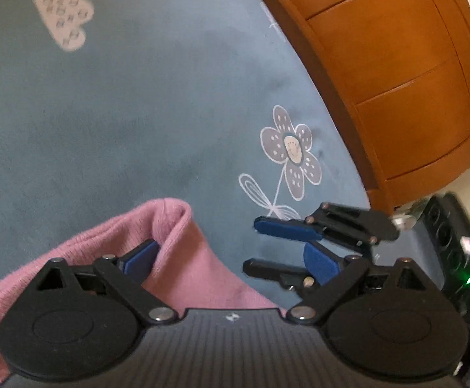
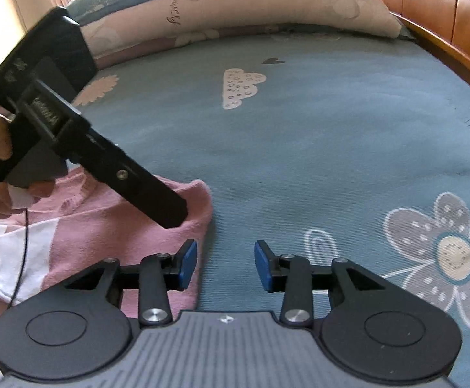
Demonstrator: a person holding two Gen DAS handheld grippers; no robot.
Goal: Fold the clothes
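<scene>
A pink knit garment with a white part lies on the blue bedsheet. My left gripper is wide open, its left finger tucked against a raised fold of the pink cloth, its right finger over bare sheet. In the right wrist view the left gripper's body slants down over the garment. My right gripper is open and empty, at the garment's right edge; its left finger is over the pink cloth. It shows in the left wrist view.
A wooden bed frame curves along the right edge of the bed. Pillows lie at the far end. The sheet has flower and cloud prints. A black device with a green light sits at the right.
</scene>
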